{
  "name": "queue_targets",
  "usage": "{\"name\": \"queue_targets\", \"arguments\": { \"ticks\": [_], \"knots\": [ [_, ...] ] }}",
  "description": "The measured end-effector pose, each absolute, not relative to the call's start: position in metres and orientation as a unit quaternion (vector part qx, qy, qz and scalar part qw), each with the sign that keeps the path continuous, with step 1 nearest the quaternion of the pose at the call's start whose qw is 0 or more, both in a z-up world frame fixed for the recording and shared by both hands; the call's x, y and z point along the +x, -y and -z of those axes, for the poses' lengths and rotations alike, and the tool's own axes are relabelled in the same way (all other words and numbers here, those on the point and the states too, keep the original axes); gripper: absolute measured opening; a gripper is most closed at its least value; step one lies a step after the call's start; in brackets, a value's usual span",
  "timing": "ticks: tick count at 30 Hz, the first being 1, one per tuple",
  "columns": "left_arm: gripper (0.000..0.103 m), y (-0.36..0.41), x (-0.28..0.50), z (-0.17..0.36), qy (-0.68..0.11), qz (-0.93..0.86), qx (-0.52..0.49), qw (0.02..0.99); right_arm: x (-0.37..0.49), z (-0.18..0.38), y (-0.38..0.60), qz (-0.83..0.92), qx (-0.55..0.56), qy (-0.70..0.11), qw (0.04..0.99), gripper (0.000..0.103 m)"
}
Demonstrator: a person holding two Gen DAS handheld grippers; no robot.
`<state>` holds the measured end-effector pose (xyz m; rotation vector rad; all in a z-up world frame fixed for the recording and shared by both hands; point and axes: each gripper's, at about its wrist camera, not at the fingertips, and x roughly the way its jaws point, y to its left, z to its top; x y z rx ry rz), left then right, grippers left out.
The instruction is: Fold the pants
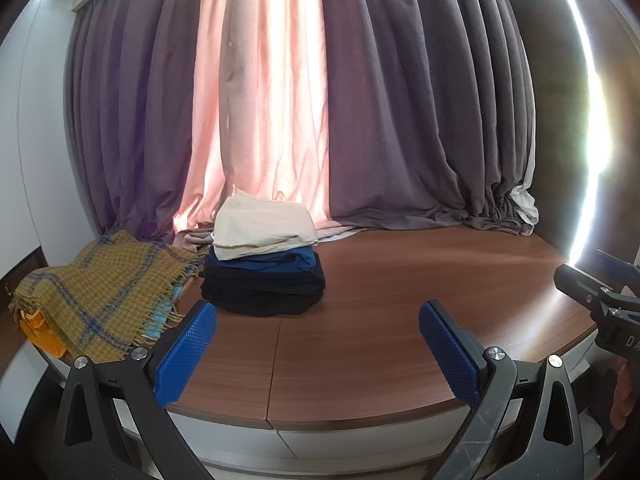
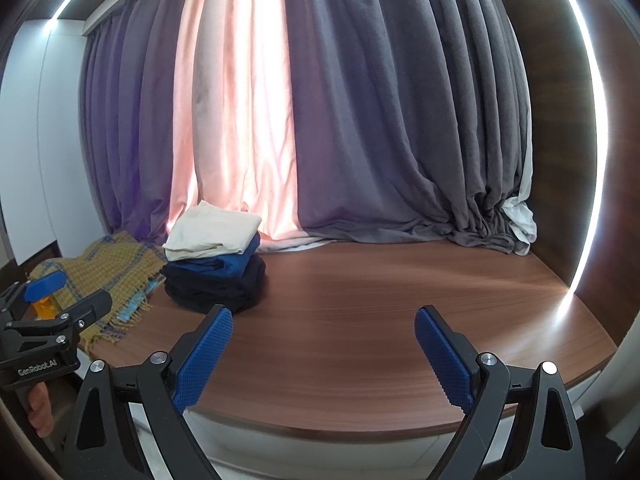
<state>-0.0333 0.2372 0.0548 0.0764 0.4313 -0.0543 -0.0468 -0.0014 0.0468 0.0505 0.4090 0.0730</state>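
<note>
Left gripper (image 1: 318, 354): held level at the near edge of the wooden platform (image 1: 400, 300), fingers pointing toward the curtains (image 1: 380, 100). Jaws spread wide; nothing between the blue pads (image 1: 186, 354). It also appears at the left margin of the right wrist view, with part of a hand below its grip.

Right gripper (image 2: 324, 360): same posture, level at the platform's front edge, aimed at the curtains. Jaws spread wide, blue pads (image 2: 204, 354) apart with only bare wood behind the gap. Its black body shows at the right margin of the left wrist view.

Pants: a pile of folded garments (image 1: 264, 268) rests on the platform toward the back left, close to the curtain hem. Top item is cream (image 1: 262, 222), folded flat with an uneven layered front edge. Beneath it a blue piece (image 1: 280, 260), then thicker black layers (image 1: 262, 292) forming the base, slightly bulging at the sides. The pile stands roughly square. Which of these pieces are pants cannot be told from the folds. Both grippers are well clear of the pile, which lies ahead and left of each.

Other items: a mustard plaid blanket (image 1: 92, 300) with fringe lies left of the pile, draped over the platform's left end. An orange object (image 1: 40, 332) shows under its near corner. The pink centre curtain (image 1: 260, 100) is backlit.
</note>
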Motion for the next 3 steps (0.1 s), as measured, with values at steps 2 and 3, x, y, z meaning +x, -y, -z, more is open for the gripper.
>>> {"name": "queue_targets", "arguments": {
  "ticks": [2,3],
  "knots": [
    [0.103,-0.2372,-0.0344,-0.0553,-0.213,0.026,0.037,0.976,-0.0471,-0.0472,0.0018,-0.037,0.025,-0.202,0.978,0.093],
    [0.103,-0.2371,-0.0345,-0.0555,-0.213,0.026,0.036,0.976,-0.0475,-0.0473,0.0021,-0.036,0.026,-0.202,0.978,0.093]
  ]
}}
